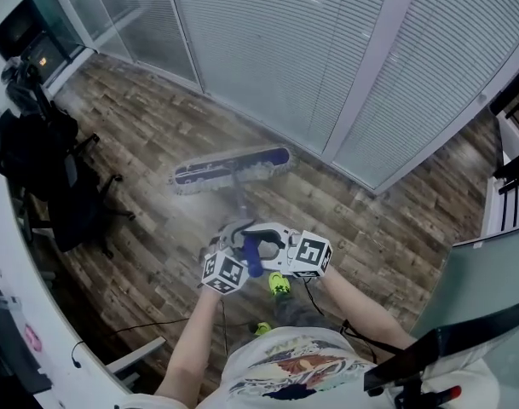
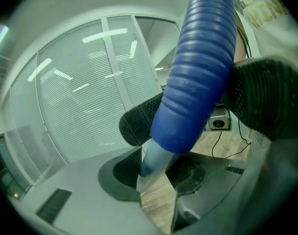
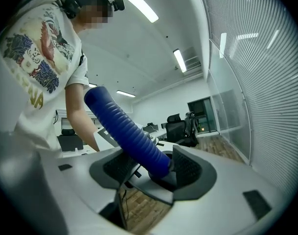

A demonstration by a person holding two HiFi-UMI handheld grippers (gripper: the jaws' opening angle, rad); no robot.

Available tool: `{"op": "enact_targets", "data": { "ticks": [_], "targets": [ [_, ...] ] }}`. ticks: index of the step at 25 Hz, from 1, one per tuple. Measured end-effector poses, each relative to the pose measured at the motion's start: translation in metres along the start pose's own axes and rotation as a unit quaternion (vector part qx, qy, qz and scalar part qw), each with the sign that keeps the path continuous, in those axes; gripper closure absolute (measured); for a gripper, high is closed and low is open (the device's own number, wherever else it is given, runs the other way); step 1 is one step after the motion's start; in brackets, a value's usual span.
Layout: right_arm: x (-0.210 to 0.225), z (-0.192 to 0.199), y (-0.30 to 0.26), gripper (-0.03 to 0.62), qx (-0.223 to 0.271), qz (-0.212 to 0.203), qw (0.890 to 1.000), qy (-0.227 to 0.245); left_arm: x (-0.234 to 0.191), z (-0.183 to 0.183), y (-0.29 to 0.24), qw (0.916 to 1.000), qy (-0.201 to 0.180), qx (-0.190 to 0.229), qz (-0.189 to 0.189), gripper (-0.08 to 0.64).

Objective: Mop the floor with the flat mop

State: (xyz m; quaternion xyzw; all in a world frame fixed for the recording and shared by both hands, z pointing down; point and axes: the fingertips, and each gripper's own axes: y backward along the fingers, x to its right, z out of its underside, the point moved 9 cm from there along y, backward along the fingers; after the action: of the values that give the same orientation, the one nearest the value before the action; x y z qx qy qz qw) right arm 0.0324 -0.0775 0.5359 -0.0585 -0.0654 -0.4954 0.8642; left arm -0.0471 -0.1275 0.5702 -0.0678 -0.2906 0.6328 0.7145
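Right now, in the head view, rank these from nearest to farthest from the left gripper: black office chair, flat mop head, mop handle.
1. Mop handle, held in the left gripper's jaws.
2. Flat mop head, on the floor ahead.
3. Black office chair, far left.

place: office | signs: swivel chair [image 1: 67, 198], white desk [image 1: 8, 258], glass partitions [image 1: 276, 49] with blinds
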Motion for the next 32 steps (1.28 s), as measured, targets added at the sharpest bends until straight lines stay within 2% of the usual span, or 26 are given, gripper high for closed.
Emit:
{"op": "enact_targets", "data": {
  "ticks": [6, 13, 19, 26, 32],
  "targets": [
    [-0.105, 0.014, -0.018, 0.356, -0.01, -0.007, 1.0, 0.003, 0.077, 0.01, 0.076, 0.9999, 0.007, 0.009, -0.004, 0.454],
    [-0.247, 0.042, -0.028, 0.354, -0.008, -0.005, 1.0, 0.004, 0.189, 0.021, 0.168, 0.9999, 0.007, 0.013, -0.003, 0.454],
    [-0.358, 0.052, -0.029, 0.354, -0.009, -0.021, 1.0, 0.004, 0.277, 0.016, 0.24, 0.9999, 0.006, 0.008, -0.001, 0.454],
    [-0.443, 0.055, -0.007, 0.354, -0.001, -0.051, 0.999, 0.001, 0.356, -0.004, 0.285, 0.9998, 0.016, -0.008, -0.012, 0.454],
    [-0.502, 0.062, 0.045, 0.354, 0.01, -0.067, 0.998, -0.007, 0.428, -0.04, 0.293, 0.9992, 0.024, -0.023, -0.022, 0.454]
  ]
}}
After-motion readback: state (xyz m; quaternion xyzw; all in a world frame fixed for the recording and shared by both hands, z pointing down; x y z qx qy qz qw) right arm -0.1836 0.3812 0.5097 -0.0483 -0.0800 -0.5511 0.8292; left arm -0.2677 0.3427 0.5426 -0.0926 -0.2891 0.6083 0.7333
